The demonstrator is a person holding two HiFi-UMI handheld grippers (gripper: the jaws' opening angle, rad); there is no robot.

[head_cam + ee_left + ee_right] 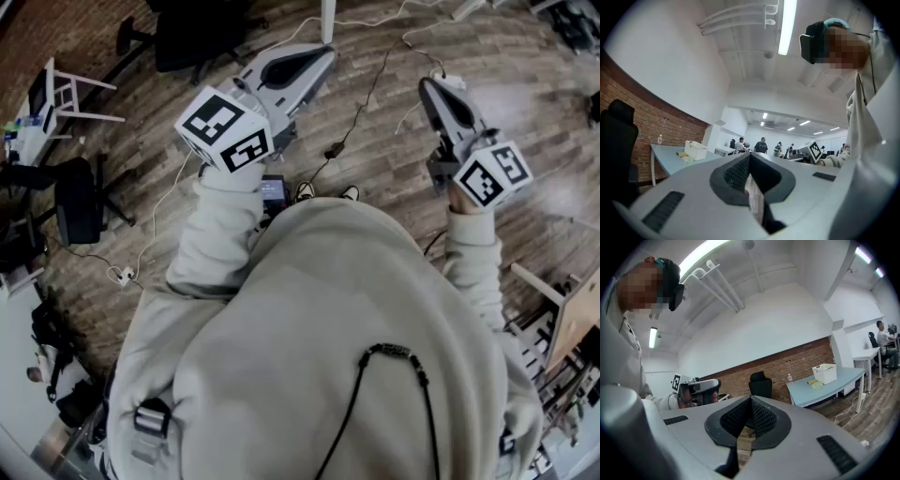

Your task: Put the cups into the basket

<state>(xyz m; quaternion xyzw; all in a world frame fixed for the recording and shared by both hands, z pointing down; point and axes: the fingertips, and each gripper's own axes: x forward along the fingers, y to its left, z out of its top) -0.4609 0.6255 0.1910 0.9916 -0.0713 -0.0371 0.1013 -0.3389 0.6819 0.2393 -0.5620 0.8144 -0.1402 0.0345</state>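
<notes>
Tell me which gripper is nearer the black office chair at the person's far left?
Left. The left gripper is held out on the black office chair's side of the person; the right gripper is across the body, farther away.

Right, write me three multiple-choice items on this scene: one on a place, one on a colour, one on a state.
1. Where does the white basket stand?
A. on the light blue table
B. on the floor
C. on a chair

2. What colour is the wall behind that table?
A. green
B. red-brown brick
C. black

3. How do the right tool's jaws stand?
A. wide apart
B. clamped on something
C. together, with nothing between them

Answers:
1. A: the right gripper view shows the basket resting on the tabletop.
2. B: brick courses run along the wall behind the table.
3. C: the pads meet at the tip, and only floor shows below them.
</notes>
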